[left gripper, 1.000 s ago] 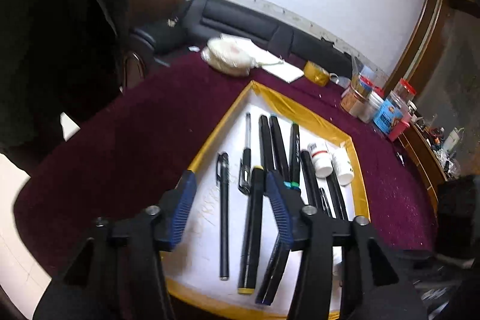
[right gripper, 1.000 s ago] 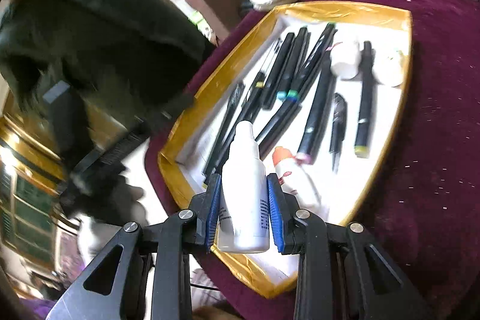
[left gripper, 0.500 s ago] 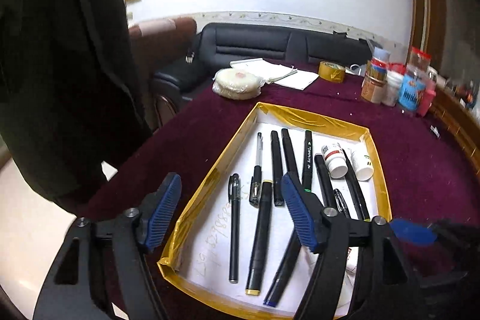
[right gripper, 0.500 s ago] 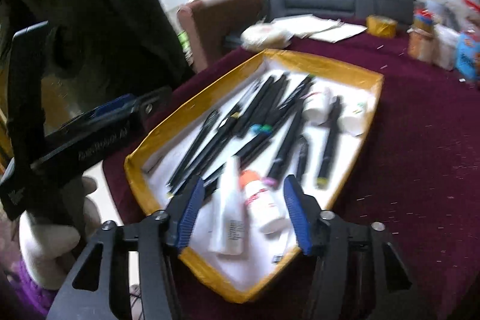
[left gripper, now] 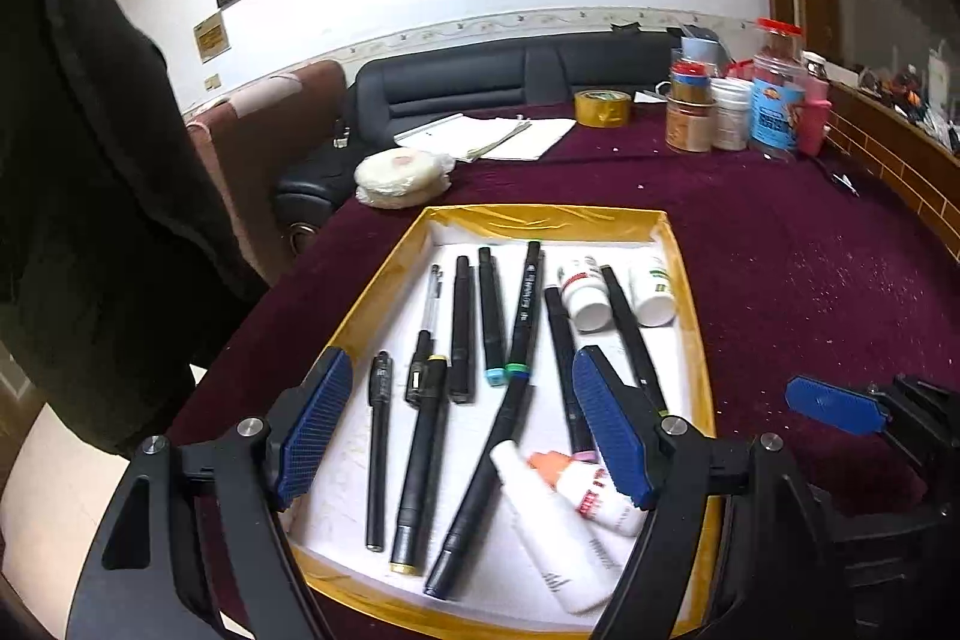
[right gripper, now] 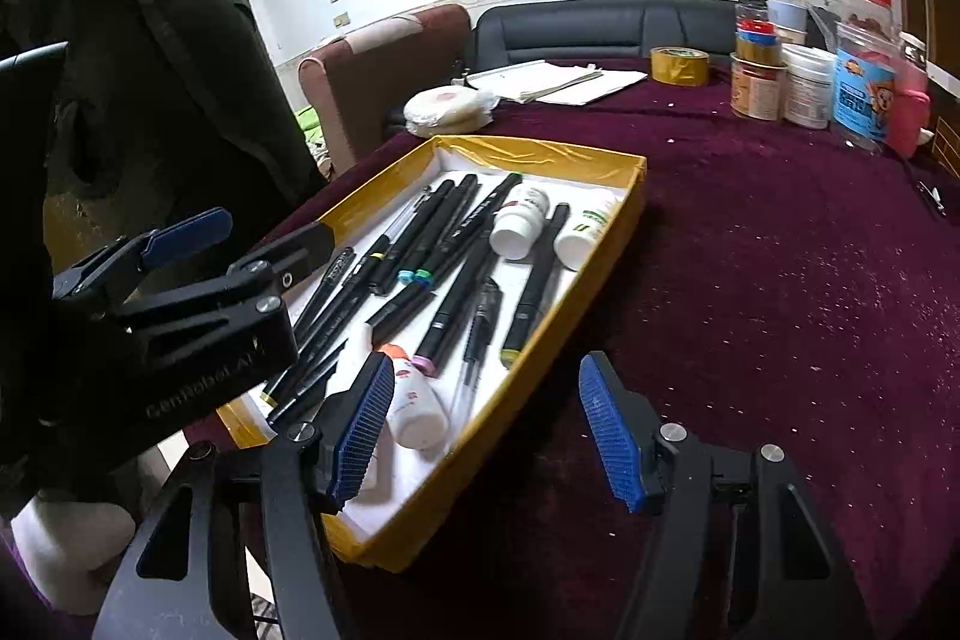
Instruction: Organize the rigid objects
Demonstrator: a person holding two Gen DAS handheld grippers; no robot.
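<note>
Bottle (left gripper: 555,538) let go a second ago, now lying in the tray (left gripper: 384,274) beside the pens (left gripper: 462,328). Right gripper (right gripper: 486,436) backed off, jaws opening, empty. Left gripper (left gripper: 462,424) likewise opening, empty, above the pens. Probably another item next.

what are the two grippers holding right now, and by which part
Nothing. The left gripper and right gripper both have opening jaws with nothing between the pads.

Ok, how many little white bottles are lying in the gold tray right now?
4. Two capped bottles lie at the far right: one, another. Two lie at the near end: the orange-capped bottle and a plain squeeze bottle. None seem hidden.
</note>
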